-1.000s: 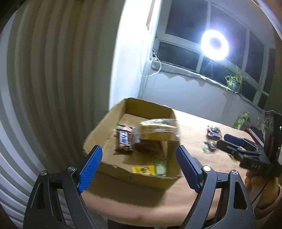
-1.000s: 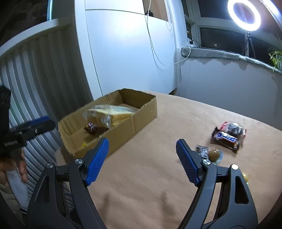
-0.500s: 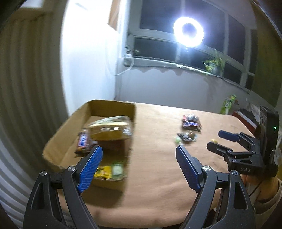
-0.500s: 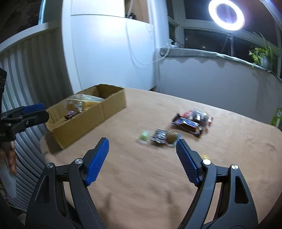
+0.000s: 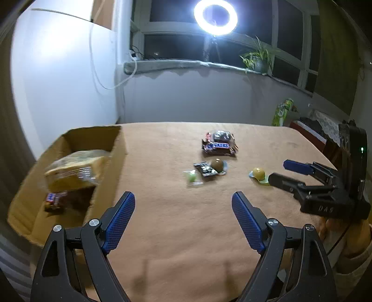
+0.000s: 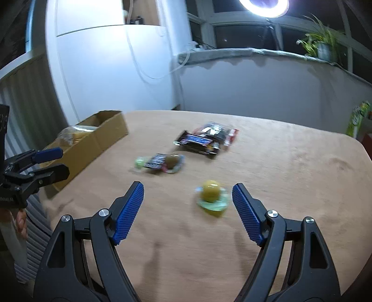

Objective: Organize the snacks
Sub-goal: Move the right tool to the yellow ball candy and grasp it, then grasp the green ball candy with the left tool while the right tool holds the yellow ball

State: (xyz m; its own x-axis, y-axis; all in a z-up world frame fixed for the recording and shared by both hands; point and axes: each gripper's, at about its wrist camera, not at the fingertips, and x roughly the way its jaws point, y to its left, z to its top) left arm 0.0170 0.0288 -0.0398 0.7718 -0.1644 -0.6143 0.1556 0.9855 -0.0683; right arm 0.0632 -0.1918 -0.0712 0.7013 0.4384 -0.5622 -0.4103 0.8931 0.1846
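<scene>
A cardboard box [image 5: 109, 167] at the table's left holds a wrapped yellow cake [image 5: 74, 172] and a chocolate bar [image 5: 54, 197]. On the table lie a Snickers bar [image 5: 218, 146] with a dark pack behind it, a small black packet [image 5: 205, 169] with a brown ball, a green candy [image 5: 191, 177], and a yellow jelly cup [image 6: 210, 192]. My left gripper [image 5: 183, 220] is open and empty above the table's near side. My right gripper [image 6: 187, 211] is open, and the jelly cup sits just ahead, near its right finger. The box [image 6: 93, 139] shows at the left in the right wrist view.
The table [image 5: 176, 255] has a tan cover. A green snack bag [image 5: 282, 111] stands at the far right by the wall. A ring light [image 5: 215, 17] and a potted plant [image 5: 257, 60] are at the window sill. A white cabinet [image 6: 104, 69] stands behind the box.
Both grippers have swung right, away from the box toward the loose snacks in the middle of the table. The right gripper has come close to the jelly cup. Both stay open.
</scene>
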